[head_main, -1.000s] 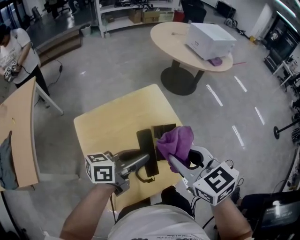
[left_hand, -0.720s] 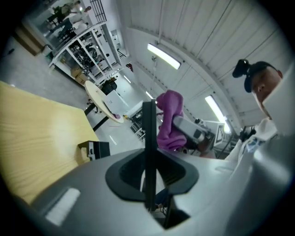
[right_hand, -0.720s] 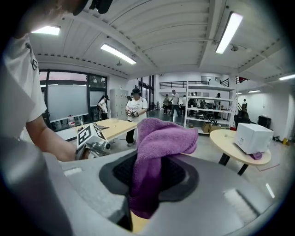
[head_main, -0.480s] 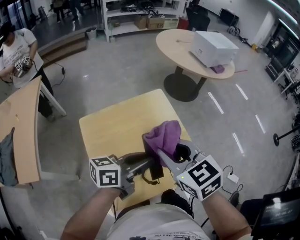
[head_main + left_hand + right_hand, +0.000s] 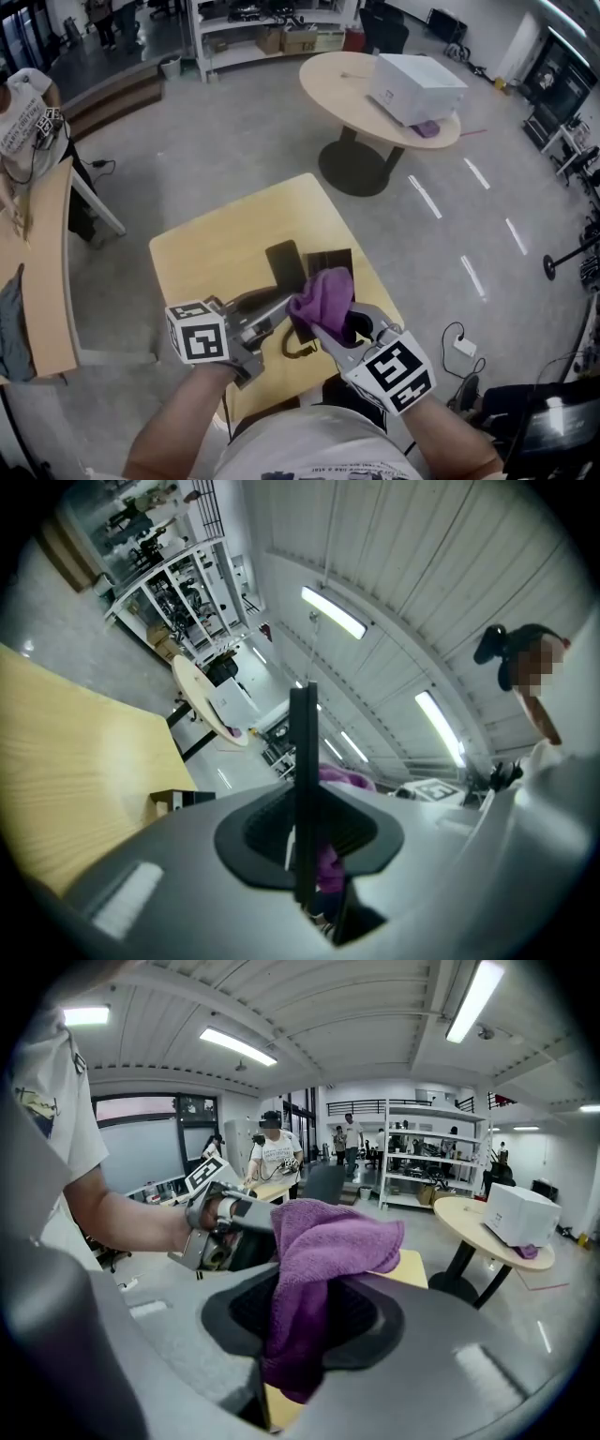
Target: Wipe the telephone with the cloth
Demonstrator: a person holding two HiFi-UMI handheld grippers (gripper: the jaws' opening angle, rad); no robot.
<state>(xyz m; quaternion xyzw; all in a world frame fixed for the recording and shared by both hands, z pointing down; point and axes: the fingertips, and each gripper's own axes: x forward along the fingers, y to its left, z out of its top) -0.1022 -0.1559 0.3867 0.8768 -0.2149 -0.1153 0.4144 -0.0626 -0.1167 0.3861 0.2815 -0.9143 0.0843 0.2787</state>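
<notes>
Now pinching telephone (image 5: 284, 263) edge-on in L gripper (image 5: 278, 307), over table (image 5: 211, 246); clamping cloth (image 5: 324, 294) in R gripper (image 5: 330, 330), right at phone's near end. Risks twisting phone out of thin-edge grip if wiped too hard.

L hand-held gripper (image 5: 272, 314) level, jaws clamped on phone (image 5: 284, 262); R hand-held gripper (image 5: 333, 336) tilted down, clamped on cloth (image 5: 323, 295).

grey floor (image 5: 234, 131), round table (image 5: 337, 80) with white box (image 5: 417, 86), white shelving (image 5: 431, 1157), ceiling strip lights (image 5: 236, 1045)
</notes>
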